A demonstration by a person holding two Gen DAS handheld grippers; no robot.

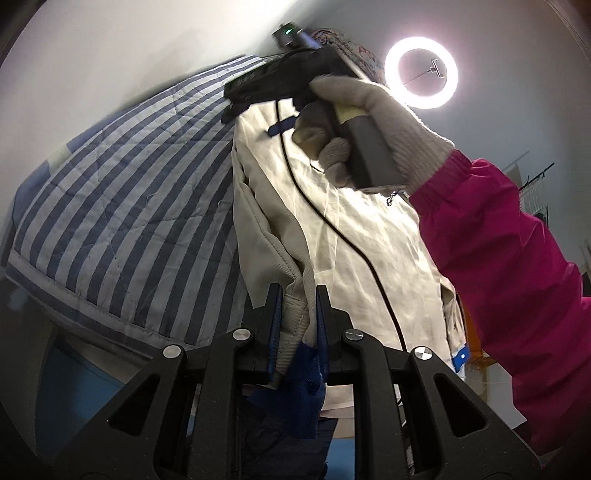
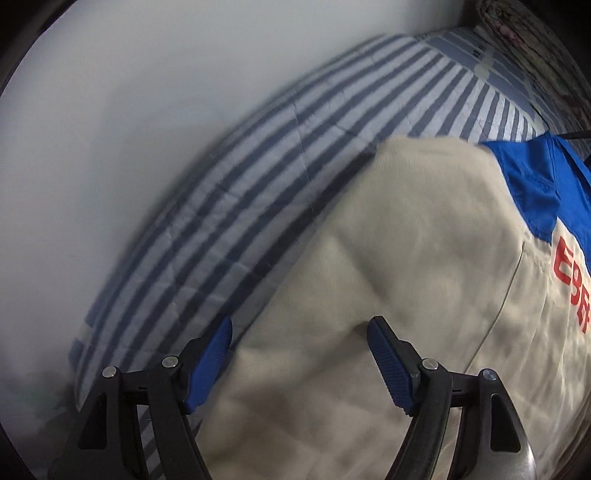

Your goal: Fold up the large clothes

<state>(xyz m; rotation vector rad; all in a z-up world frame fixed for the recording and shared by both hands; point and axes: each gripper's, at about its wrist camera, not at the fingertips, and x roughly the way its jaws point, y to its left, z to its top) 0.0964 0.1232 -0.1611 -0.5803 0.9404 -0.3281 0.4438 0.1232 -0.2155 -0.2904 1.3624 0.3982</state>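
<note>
A large beige jacket (image 1: 354, 236) with blue trim lies on a blue-and-white striped quilt (image 1: 129, 206). My left gripper (image 1: 298, 295) is shut on a beige edge of the jacket and holds it lifted. The right gripper's body (image 1: 280, 81) shows at the far end of the jacket, held by a gloved hand (image 1: 369, 122); its fingertips are hidden there. In the right wrist view my right gripper (image 2: 300, 328) is open and empty just above the jacket (image 2: 388, 258), which has a blue shoulder panel (image 2: 535, 184) and red letters (image 2: 570, 277).
The striped quilt (image 2: 258, 192) covers the bed against a white wall (image 2: 110, 110). A lit ring lamp (image 1: 421, 72) stands behind. A pink sleeve (image 1: 517, 266) and a black cable (image 1: 332, 229) cross the jacket. A patterned fabric (image 2: 517, 29) lies at the bed's far end.
</note>
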